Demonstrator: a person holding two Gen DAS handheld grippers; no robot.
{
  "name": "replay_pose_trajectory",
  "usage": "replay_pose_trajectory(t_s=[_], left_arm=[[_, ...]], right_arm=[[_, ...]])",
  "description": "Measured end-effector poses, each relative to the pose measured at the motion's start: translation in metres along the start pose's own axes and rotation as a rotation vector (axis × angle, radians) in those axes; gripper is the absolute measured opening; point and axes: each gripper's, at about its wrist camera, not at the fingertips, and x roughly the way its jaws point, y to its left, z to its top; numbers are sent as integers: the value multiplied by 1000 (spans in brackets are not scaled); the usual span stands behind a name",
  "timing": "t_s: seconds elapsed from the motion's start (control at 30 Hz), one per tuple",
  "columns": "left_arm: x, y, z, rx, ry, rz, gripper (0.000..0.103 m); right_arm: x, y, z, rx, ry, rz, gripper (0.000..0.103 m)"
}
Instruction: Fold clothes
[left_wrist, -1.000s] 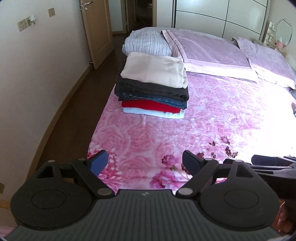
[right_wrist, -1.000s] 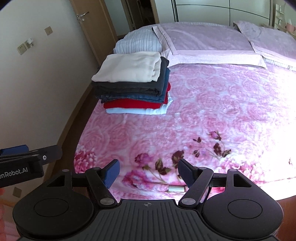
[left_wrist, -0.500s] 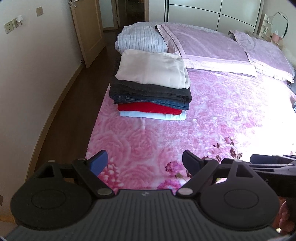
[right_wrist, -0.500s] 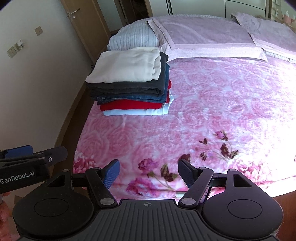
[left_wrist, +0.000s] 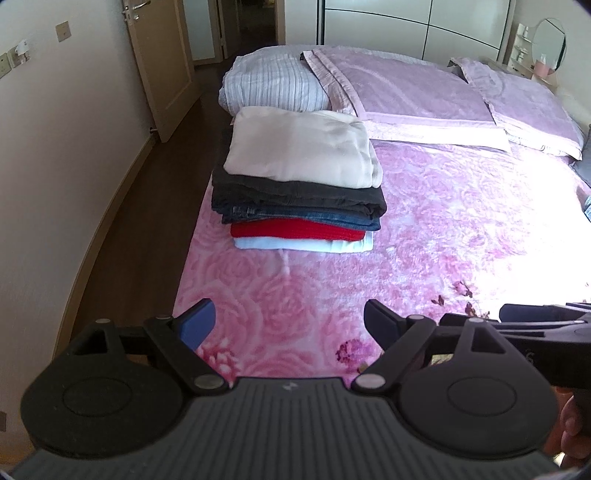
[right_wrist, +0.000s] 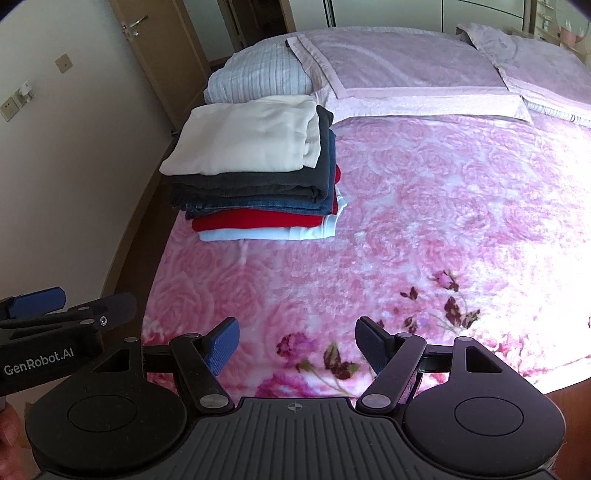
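- Both tongs hang over the near end of the bed (left_wrist: 461, 229), and neither has anything in it: the left gripper (left_wrist: 290, 323) is spread wide over the pink rose blanket, the right gripper (right_wrist: 297, 345) just as wide beside it.
- The clothes sit in one folded stack (left_wrist: 299, 184) by the left edge of the bed, just in front of the striped pillow (left_wrist: 273, 86): cream piece on top, then dark grey, jeans, red, white at the bottom.
- No loose garment shows in either view, so my read is the folding is done or nearly so.
- Risk one: the stack sits close to the bed's edge, and a careless nudge from either tong could tip it toward the floor (left_wrist: 147, 236).
- Risk two: the cream top layer looks soft and puffy; catching it with a fingertip would drag the fold open.
- Against a second ago: the stack now looms larger and lower in both views, so both tongs have moved in toward it, while the jaws stand just as wide as before.
- The stack itself has not shifted.
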Motion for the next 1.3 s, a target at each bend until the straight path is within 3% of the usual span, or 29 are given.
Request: replay_pose_trajectory(t_s=[0.8,1.3], left_arm=[[40,39,31,-1,-32,-14,85],[46,61,32,-37,-26,-10,85]], right_arm=[[44,33,38,-10,7,-11,73],[54,50,39,-15,42,-23,73]])
